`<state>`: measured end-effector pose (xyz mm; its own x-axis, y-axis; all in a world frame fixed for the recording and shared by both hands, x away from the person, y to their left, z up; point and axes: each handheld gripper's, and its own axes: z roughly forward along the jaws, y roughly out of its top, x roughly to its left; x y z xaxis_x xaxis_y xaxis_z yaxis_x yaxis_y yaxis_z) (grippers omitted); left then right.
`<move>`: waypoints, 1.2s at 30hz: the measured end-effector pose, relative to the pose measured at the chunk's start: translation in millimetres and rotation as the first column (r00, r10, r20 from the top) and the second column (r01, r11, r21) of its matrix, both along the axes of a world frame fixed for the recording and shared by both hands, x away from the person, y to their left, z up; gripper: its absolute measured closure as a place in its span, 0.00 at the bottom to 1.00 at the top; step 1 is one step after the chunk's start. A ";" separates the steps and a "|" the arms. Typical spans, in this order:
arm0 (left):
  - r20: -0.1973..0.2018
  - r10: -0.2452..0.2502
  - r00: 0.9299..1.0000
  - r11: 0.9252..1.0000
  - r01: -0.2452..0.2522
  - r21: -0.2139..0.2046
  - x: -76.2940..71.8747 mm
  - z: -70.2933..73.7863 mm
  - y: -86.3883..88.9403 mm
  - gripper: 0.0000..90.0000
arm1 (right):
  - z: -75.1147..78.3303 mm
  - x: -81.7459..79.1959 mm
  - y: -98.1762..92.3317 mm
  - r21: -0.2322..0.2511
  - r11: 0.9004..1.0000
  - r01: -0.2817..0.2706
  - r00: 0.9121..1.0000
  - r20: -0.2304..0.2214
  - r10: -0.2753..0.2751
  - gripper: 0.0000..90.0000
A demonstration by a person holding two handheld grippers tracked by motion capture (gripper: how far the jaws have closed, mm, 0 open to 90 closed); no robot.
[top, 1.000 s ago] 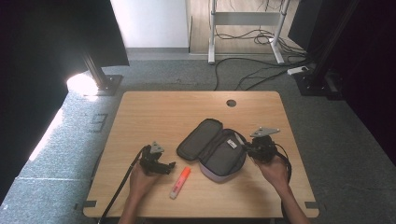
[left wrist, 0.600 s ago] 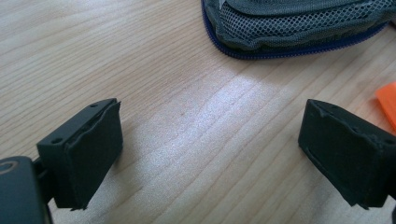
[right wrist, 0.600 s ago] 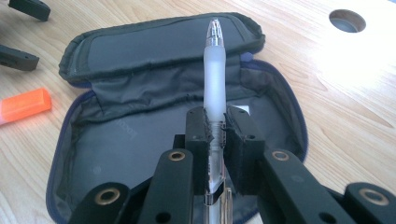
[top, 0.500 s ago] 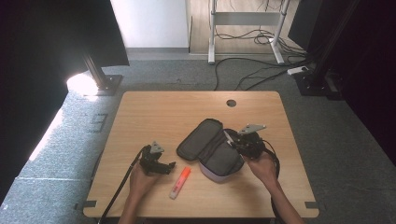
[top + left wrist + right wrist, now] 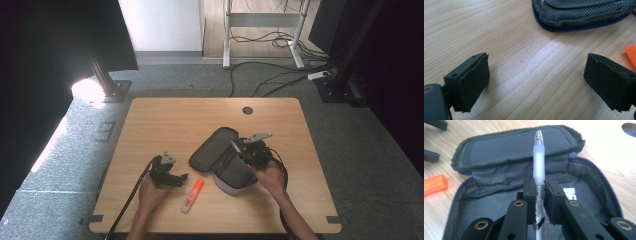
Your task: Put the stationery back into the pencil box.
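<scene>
Right claw [image 5: 539, 191] clamped on slim, light, slippery pen [image 5: 538, 157] over soft open pencil case [image 5: 499, 202]; best gripped mid-barrel. Left claw [image 5: 536, 85] apart above desk [image 5: 499, 30].

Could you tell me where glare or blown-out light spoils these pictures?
High view: a bright patch burns out the floor left of the table. Right gripper view: the tabletop beyond the pencil case is washed white, the pen stays sharp. Left gripper view: a soft sheen between the jaws.

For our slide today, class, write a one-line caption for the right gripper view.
Right gripper jaws shut on a clear pen above an open grey pencil case, orange marker alongside.
</scene>
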<state>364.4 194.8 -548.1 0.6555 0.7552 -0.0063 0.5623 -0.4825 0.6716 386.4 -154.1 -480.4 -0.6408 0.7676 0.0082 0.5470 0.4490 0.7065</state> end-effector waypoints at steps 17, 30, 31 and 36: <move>0.000 0.001 1.000 1.000 -0.001 0.000 0.0 0.0 0.0 0.07 | -35.3 14.3 -0.8 -0.038 0.999 0.039 0.998 -0.047 -0.041 0.86; 0.000 0.001 1.000 1.000 -0.001 0.000 0.0 0.0 0.0 0.07 | -39.4 17.0 -2.7 -0.044 0.998 0.040 0.998 -0.052 -0.043 0.78; 0.000 0.000 1.000 1.000 0.000 -0.002 0.0 -0.1 0.0 0.07 | -39.0 16.9 -2.9 -0.040 0.998 0.042 0.998 -0.053 -0.044 0.76; 0.000 0.000 1.000 1.000 0.000 -0.001 0.0 -0.1 0.0 0.07 | -37.3 17.1 -5.0 -0.033 0.999 0.037 0.998 -0.051 -0.039 0.69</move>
<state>364.4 194.8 -548.2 0.6553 0.7553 -0.0075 0.5626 -0.4815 0.6721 403.5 -159.1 -517.6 -0.6105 0.7919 0.0157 0.5994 0.4489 0.6627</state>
